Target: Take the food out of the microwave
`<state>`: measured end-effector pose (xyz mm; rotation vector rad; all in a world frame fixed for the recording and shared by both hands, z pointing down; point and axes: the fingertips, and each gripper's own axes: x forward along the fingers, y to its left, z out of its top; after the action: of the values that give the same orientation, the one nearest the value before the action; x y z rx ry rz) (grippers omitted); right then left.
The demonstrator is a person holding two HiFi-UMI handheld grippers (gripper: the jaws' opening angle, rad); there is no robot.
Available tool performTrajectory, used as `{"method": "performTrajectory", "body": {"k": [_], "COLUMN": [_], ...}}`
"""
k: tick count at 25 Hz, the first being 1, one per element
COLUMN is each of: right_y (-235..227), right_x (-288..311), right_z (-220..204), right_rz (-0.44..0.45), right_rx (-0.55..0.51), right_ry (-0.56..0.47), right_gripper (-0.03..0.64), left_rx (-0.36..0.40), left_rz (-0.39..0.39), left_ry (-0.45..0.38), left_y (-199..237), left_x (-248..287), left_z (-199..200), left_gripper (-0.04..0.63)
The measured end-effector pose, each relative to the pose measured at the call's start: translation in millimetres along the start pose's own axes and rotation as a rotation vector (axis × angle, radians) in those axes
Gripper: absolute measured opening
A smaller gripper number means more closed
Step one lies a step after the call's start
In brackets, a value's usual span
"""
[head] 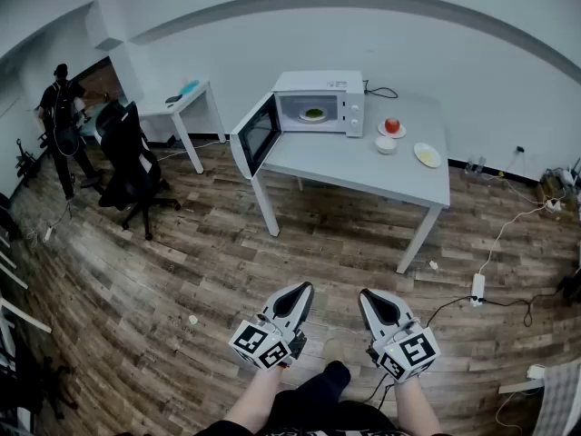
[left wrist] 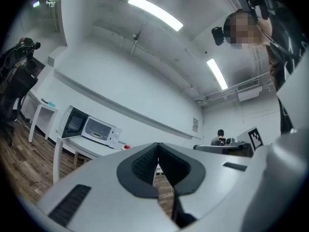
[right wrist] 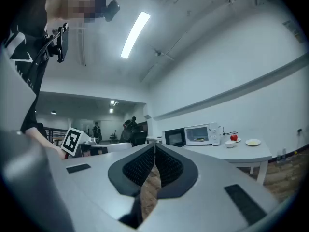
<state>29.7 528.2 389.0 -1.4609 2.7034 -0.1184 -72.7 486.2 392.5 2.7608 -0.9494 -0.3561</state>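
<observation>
The left gripper [head: 303, 289] has its jaws shut tight together, with nothing between them. The right gripper [head: 367, 294] has its jaws together at the tips too, and they hold nothing. Only the wood floor [head: 182, 262] shows through the thin gap lower down.

Both pairs of jaws point at a white table [head: 363, 163] that is far in front of them. On it stands the microwave [head: 320, 101], with its door [head: 257, 134] swung wide open. The food [head: 314, 113] is inside the microwave, a greenish thing on a plate. It is well apart from both pairs of jaws.

In the left gripper view, the microwave [left wrist: 96, 128] is up and to the left of the jaws. In the right gripper view, it [right wrist: 202, 134] is to the right of the jaws.

Just right of the microwave are a red apple [head: 392, 125], a small bowl [head: 386, 144] and a yellow dish [head: 427, 155].

Far to the left of the jaws are a black chair [head: 127, 166] and a person [head: 62, 107] standing.
</observation>
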Motion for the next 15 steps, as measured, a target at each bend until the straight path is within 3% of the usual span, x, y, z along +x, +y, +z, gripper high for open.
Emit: {"method": "performTrajectory", "body": {"k": [15], "right_y": [-120.3], "right_x": [111.2], "right_z": [11.4], "right_rz": [0.031], "right_rx": [-0.023], "right_ry": [0.030], "right_gripper": [0.032], "left_rx": [0.000], "left_rz": [0.038], "left_ry": [-0.012], "left_y": [87.2], "left_x": [139.2], "left_z": [2.0], "left_gripper": [0.009]}}
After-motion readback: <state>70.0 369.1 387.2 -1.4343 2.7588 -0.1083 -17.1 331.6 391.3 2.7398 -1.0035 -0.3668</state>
